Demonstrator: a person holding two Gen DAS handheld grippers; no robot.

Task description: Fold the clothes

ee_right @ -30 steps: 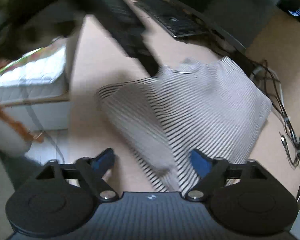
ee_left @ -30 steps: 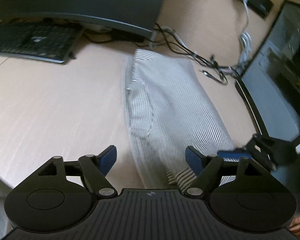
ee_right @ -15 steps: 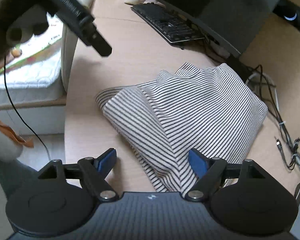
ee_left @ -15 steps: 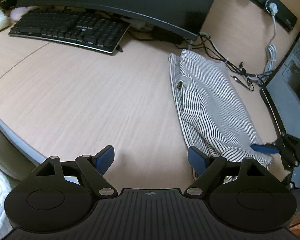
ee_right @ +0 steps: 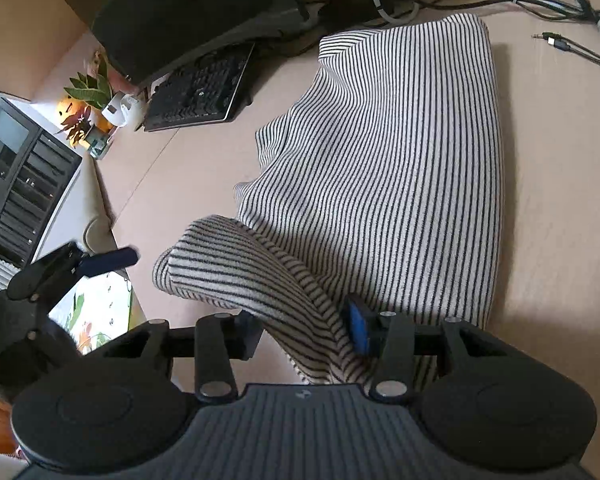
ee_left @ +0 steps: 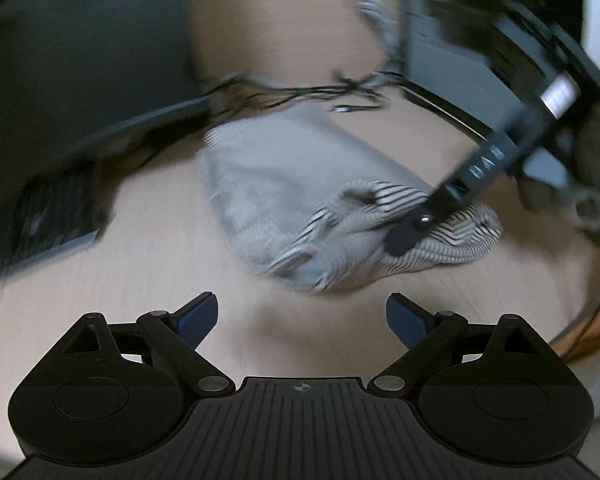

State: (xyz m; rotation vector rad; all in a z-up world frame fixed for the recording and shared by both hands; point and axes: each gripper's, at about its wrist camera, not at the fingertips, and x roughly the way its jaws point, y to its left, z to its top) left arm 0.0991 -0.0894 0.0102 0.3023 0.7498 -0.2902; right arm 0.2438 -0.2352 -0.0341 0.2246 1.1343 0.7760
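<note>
A black-and-cream striped garment (ee_right: 400, 168) lies folded on the wooden desk (ee_right: 188, 184). My right gripper (ee_right: 304, 328) is shut on the garment's near corner, which is lifted and curled over the rest. In the blurred left wrist view the garment (ee_left: 284, 196) lies ahead, and the right gripper (ee_left: 412, 236) presses on its right end. My left gripper (ee_left: 302, 318) is open and empty above bare desk, short of the garment. It also shows in the right wrist view (ee_right: 80, 264) at the left, off the desk edge.
A keyboard (ee_right: 200, 88) and a dark monitor (ee_right: 188, 12) stand behind the garment. Cables (ee_right: 540, 4) run along the back right. A plant (ee_right: 88, 96) sits far left. A dark computer case (ee_left: 480, 60) stands at the right.
My right gripper has closed on the garment's near corner and lifted it. My left gripper has swung fast to face the garment from the near side, staying open.
</note>
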